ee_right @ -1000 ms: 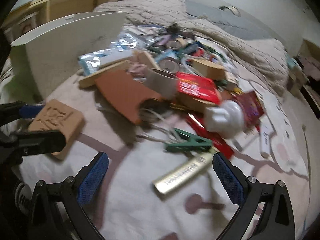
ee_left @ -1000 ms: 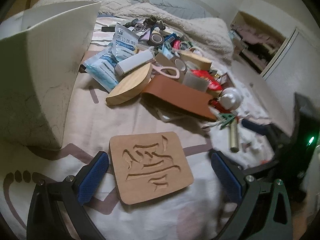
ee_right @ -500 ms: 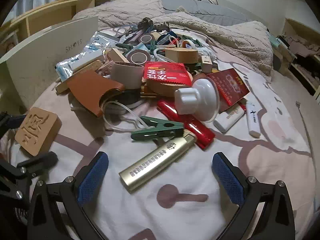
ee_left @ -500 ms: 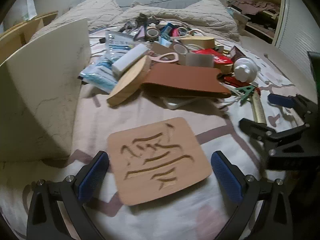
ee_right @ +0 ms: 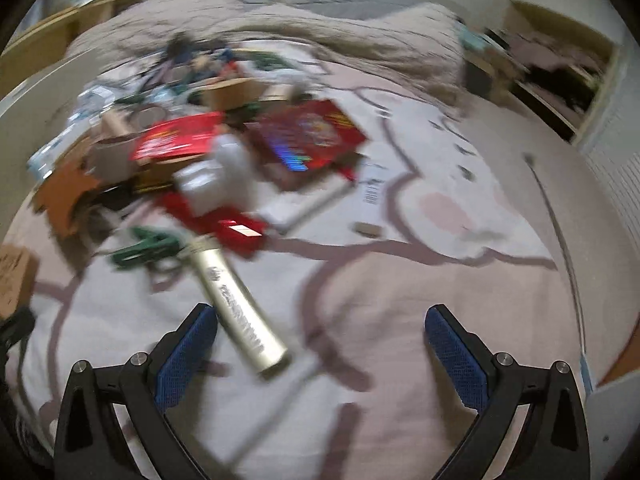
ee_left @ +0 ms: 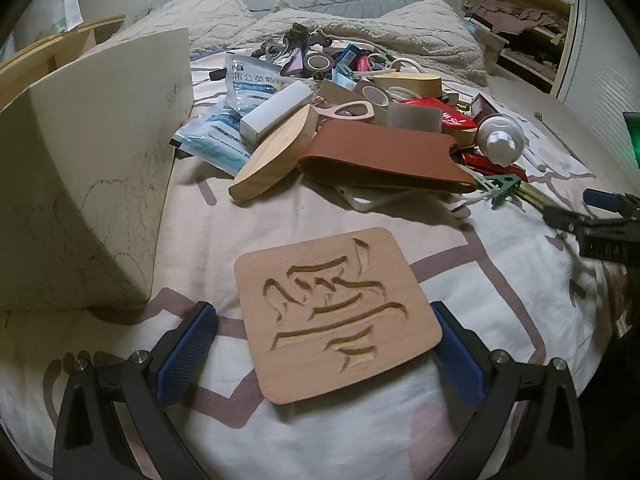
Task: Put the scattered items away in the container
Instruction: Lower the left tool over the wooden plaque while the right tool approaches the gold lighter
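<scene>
So, left wrist view first: the left gripper [ee_left: 322, 350] is spread wide over the bed sheet [ee_left: 500, 288], with the carved wooden plaque [ee_left: 334, 312] lying flat between its blue pads [ee_left: 186, 354]. The right pad sits just beside the plaque's right edge, maybe touching, hard to say; the left pad is clearly apart from it. Nothing is clamped. The big white box [ee_left: 92, 184] stands just to the left, near the left finger. Farther back is the pile: a brown leather sleeve [ee_left: 384, 158], a curved wooden piece [ee_left: 276, 158] leaning against it, a white carton [ee_left: 276, 114], blue-and-white packets [ee_left: 218, 140], pink scissors [ee_left: 346, 110], tape rolls [ee_left: 318, 63] and a white knob thing [ee_left: 500, 142]. The right gripper [ee_left: 604, 216] pokes in at the right edge.

Right wrist view is badly motion-blurred. The right gripper [ee_right: 320, 350] is wide open and holds nothing. A gold metal tube [ee_right: 240, 308] lies on the sheet [ee_right: 440, 280], its near end between the fingers, close to the left pad [ee_right: 186, 354] but not gripped. Just beyond it sit a green clothespin [ee_right: 144, 244], a red packet [ee_right: 236, 230], the white knob thing [ee_right: 216, 182] and a red booklet [ee_right: 316, 136]. A corner of the plaque [ee_right: 14, 280] shows at the far left edge.
</scene>
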Demonstrator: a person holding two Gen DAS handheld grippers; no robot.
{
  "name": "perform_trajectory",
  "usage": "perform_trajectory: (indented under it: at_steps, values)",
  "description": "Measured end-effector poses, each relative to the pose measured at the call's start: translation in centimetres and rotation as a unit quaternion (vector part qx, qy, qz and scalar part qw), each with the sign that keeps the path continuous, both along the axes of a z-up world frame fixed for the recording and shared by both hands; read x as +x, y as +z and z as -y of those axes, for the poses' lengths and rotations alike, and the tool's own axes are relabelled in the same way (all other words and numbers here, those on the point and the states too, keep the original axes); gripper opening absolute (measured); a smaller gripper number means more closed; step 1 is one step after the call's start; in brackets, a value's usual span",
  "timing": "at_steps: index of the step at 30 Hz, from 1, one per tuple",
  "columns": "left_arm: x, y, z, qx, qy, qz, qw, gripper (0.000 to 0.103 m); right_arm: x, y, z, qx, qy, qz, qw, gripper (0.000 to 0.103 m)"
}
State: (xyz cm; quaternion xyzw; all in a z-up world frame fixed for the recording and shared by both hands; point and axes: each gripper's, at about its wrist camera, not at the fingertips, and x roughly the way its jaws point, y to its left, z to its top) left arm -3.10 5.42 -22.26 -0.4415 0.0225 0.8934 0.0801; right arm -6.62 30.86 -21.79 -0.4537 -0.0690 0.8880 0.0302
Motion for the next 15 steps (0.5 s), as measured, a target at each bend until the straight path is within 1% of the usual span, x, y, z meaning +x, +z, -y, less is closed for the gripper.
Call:
perform_trajectory:
  at_steps: [2, 5, 8, 11, 15]
  values:
    - [0.1, -0.1, 0.0, -0.001, 0.000, -0.001, 1.0000, 0.103, -0.2, -0.1, -1.2, 0.000, -0.028, -0.002, 1.000, 0.103]
    - [0.2, -0.2, -0.1, -0.002, 0.001, -0.002, 1.0000, 0.103, -0.3, -0.1, -3.2, -0.013, -0.070, -0.006, 0.997, 0.103]
    - [0.2, -0.3, -0.1, -0.003, 0.001, -0.003, 1.0000, 0.103, -0.2, -0.1, -4.4, -0.025, -0.095, -0.009, 0.995, 0.103]
    - [0.2, -0.4, -0.1, -0.003, 0.003, -0.006, 1.0000, 0.103, -0.1, 0.2, -3.8, -0.023, -0.084, -0.016, 0.996, 0.103]
    - [0.3, -0.6, 0.1, 0.005, 0.008, -0.012, 0.9999, 0.103, 0.2, 0.6, -1.7, -0.045, -0.031, -0.029, 0.998, 0.103]
